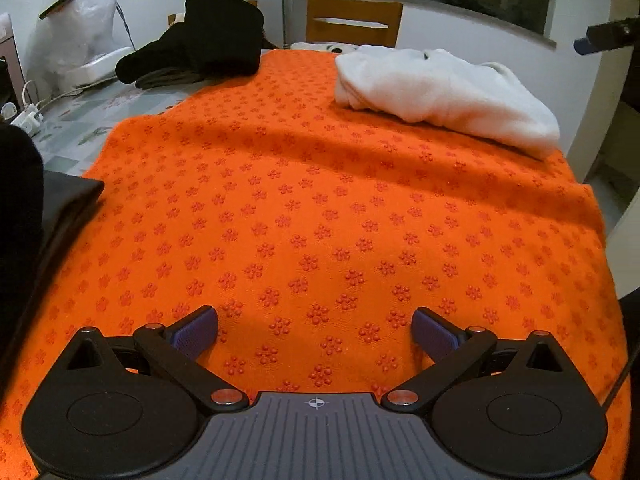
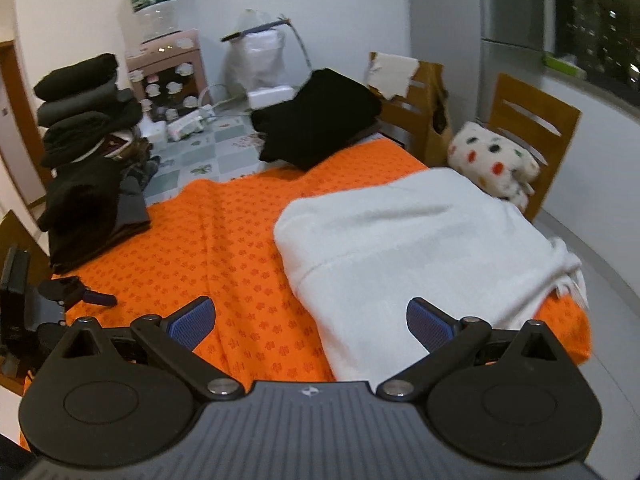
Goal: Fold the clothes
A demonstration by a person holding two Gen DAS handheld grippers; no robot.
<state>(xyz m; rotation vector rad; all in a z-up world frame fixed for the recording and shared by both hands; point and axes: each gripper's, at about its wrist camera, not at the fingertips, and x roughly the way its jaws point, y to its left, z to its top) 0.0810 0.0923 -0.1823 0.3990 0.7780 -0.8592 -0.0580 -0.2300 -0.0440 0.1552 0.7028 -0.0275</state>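
Just ahead of right tool (image 2: 311, 322), white garment (image 2: 420, 240).

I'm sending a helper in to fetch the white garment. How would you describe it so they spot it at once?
Start at the orange mat covering the table. The white garment lies folded on the mat's side nearest the wooden chairs, just ahead of the right tool. It is the only pale, plain piece; the other clothes are black or grey, and the nearby cushion is spotted.
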